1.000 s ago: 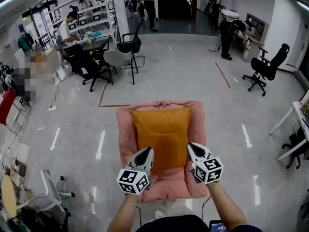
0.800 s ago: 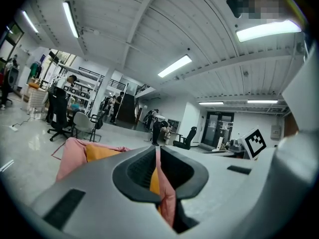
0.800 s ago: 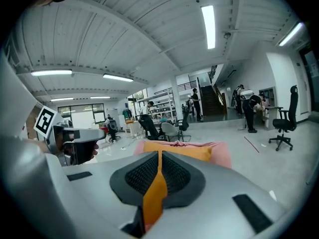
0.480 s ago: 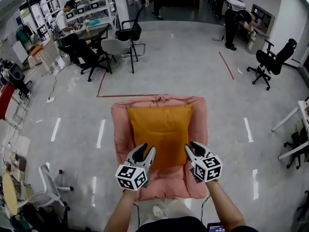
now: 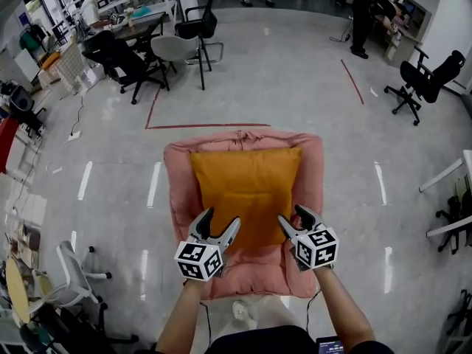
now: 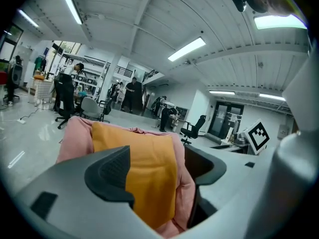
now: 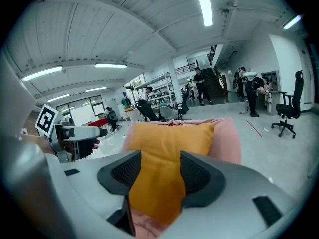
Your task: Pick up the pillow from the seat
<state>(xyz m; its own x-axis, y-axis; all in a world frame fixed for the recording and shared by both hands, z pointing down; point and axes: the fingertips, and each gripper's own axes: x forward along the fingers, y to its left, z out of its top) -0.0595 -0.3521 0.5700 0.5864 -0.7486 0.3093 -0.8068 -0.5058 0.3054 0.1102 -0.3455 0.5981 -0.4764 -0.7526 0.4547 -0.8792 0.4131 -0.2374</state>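
Note:
An orange pillow (image 5: 245,190) lies flat on a pink cushioned seat (image 5: 181,190) in the middle of the floor. My left gripper (image 5: 221,220) hovers over the pillow's near left corner, and my right gripper (image 5: 293,218) hovers over its near right corner. The jaws of both are opening, and neither grips anything. In the left gripper view the pillow (image 6: 147,168) shows between the spread jaws of the left gripper (image 6: 159,169), with the seat (image 6: 75,136) behind. The right gripper view has the pillow (image 7: 169,141) beyond the parted jaws of the right gripper (image 7: 159,172).
Glossy grey floor surrounds the seat. Red tape lines (image 5: 195,125) run beyond it. Office chairs (image 5: 177,50) and a desk with a seated person stand far left. A black chair (image 5: 424,80) stands far right, and a white table (image 5: 450,179) at the right edge.
Both grippers' jaws went from shut to apart. The head view has tilted down and come nearer, so the seat and pillow sit higher and larger in view.

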